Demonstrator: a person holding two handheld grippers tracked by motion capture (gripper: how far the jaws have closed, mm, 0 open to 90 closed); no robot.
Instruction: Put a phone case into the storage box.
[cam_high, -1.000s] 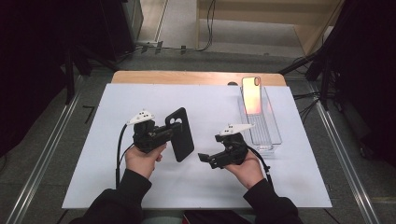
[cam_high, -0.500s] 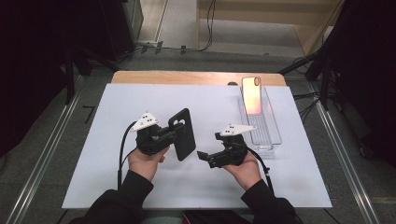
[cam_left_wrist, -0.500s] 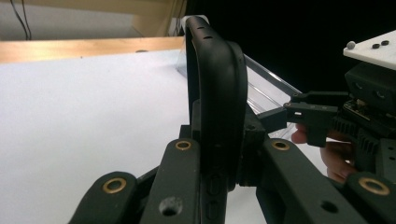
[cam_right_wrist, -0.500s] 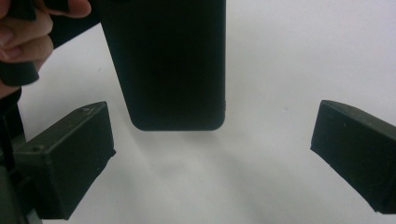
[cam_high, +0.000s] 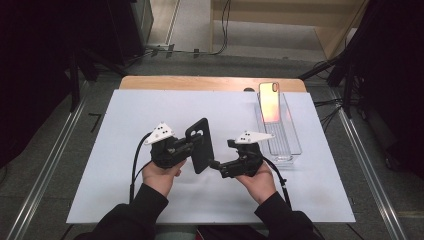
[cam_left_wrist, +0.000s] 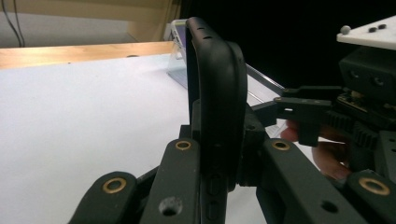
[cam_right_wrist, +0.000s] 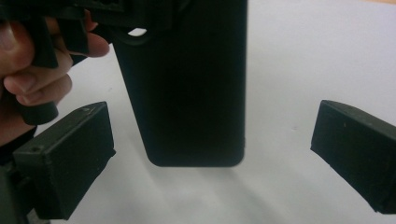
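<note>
My left gripper (cam_high: 192, 146) is shut on a black phone case (cam_high: 200, 145), held upright a little above the white mat. In the left gripper view the case (cam_left_wrist: 217, 93) stands edge-on between the two fingers (cam_left_wrist: 180, 172), which clamp its lower end. My right gripper (cam_high: 215, 164) is open, just right of the case and pointing at it. In the right gripper view the case (cam_right_wrist: 187, 84) hangs down between the widely spread fingers (cam_right_wrist: 70, 158), apart from both. A phone (cam_high: 270, 102) with a glowing orange screen leans in a clear tray (cam_high: 287, 145) at the back right.
A white mat (cam_high: 125, 125) covers the table, with a wooden edge (cam_high: 200, 82) along the back. Metal rails run down both sides. Cables lie on the floor beyond the table.
The case in my left gripper has shifted slightly right, toward the right gripper, and turned a little. The right gripper has stayed in place.
</note>
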